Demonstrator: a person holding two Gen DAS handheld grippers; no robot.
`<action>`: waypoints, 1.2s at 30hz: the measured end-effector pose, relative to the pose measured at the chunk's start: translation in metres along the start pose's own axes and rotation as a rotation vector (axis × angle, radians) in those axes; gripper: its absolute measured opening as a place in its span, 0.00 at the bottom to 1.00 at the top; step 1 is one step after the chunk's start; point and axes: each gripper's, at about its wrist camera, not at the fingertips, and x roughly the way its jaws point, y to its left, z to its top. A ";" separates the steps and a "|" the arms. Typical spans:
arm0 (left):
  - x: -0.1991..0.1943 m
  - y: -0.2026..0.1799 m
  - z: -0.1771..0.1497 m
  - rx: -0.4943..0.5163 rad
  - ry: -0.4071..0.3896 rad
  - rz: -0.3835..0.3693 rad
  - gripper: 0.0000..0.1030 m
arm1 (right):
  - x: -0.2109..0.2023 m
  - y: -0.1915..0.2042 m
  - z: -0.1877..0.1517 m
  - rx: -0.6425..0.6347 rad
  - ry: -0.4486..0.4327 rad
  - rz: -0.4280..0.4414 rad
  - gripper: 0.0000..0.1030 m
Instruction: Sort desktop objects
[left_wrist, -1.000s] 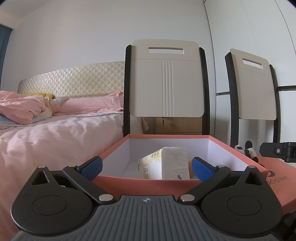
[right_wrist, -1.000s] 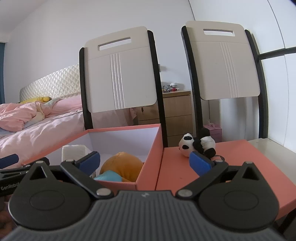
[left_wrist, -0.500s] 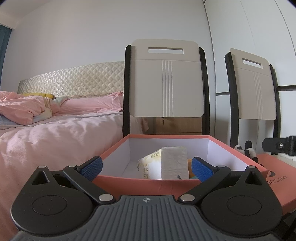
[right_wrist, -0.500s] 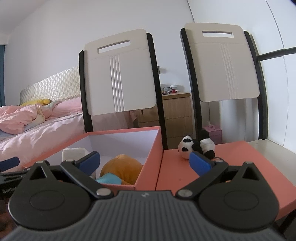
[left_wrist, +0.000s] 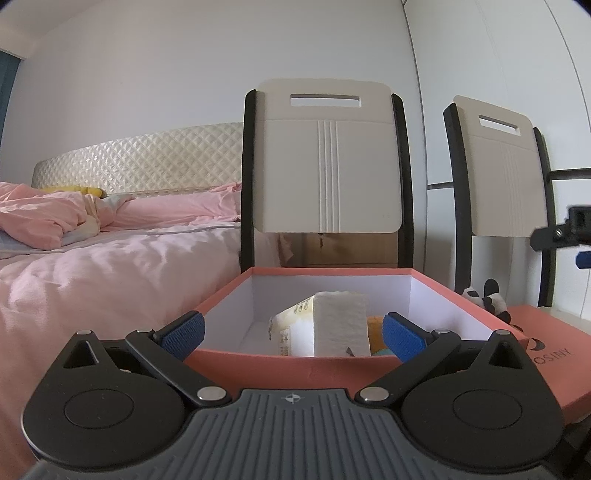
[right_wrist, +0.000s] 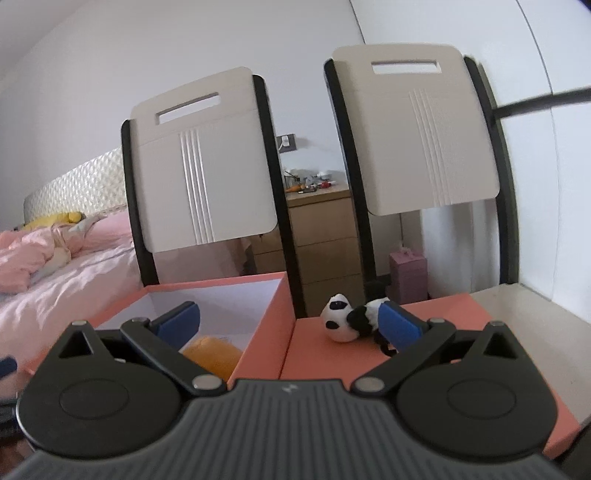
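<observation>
Facing two chair backs (right_wrist: 203, 177), pink bed (left_wrist: 92, 280) beside coral box (left_wrist: 295, 365)

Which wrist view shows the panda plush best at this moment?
The right wrist view: the panda plush lies on the pink lid, close, mostly visible, the right gripper's blue pad covering its rear. The left wrist view shows it small, partly hidden behind the box wall.

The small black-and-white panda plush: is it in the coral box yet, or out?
Out. The small black-and-white panda plush lies on the flat coral lid beside the open coral box.
</observation>
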 end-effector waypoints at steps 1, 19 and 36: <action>0.000 0.000 0.000 0.001 0.000 -0.001 1.00 | 0.006 -0.003 0.003 0.005 0.008 -0.008 1.00; 0.005 -0.001 -0.002 0.003 0.015 0.002 1.00 | 0.110 -0.052 0.011 -0.053 0.075 -0.125 1.00; 0.002 -0.001 -0.001 -0.016 0.015 -0.018 1.00 | 0.154 -0.055 0.000 -0.027 0.169 -0.148 1.00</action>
